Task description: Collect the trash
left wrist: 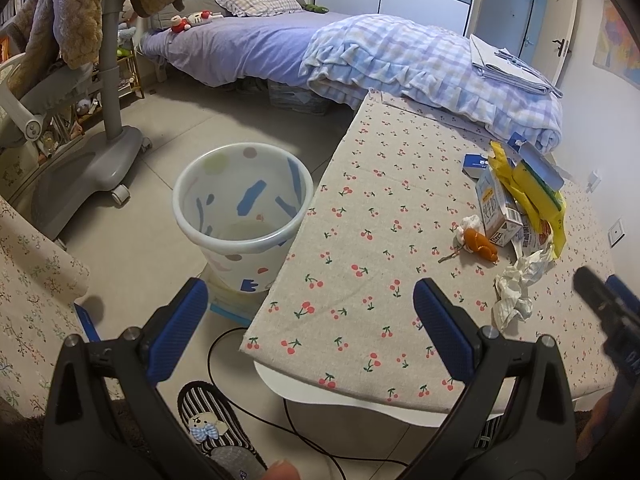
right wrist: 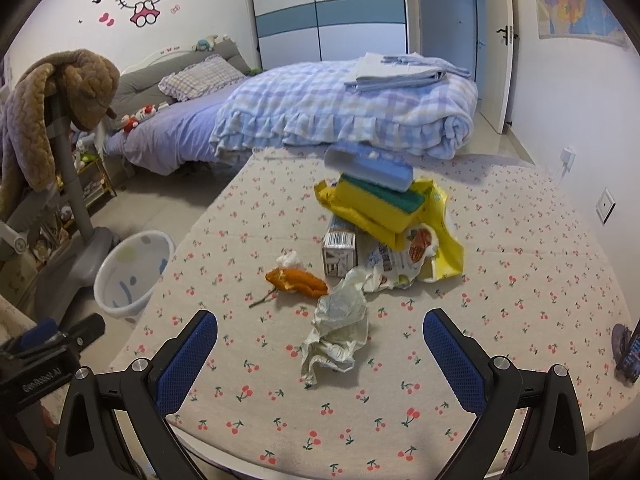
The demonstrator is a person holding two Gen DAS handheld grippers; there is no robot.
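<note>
Trash lies on the cherry-print table (right wrist: 520, 264): a crumpled white wrapper (right wrist: 340, 332), an orange peel (right wrist: 298, 280), a white tissue (right wrist: 290, 260), a small carton (right wrist: 340, 248), and a yellow bag (right wrist: 444, 232) with a yellow-green sponge (right wrist: 380, 200) and a blue box (right wrist: 368, 164) on top. My right gripper (right wrist: 320, 344) is open, with the crumpled wrapper between its fingers. My left gripper (left wrist: 310, 312) is open and empty over the table's left edge. A white dotted bin (left wrist: 244, 216) stands on the floor left of the table. The pile also shows in the left wrist view (left wrist: 520, 208).
A bed with a checked blanket (right wrist: 352, 108) stands behind the table. A grey chair base (left wrist: 92, 160) is left of the bin. A striped slipper (left wrist: 216, 424) and a black cable (left wrist: 248, 384) lie on the floor under the table edge.
</note>
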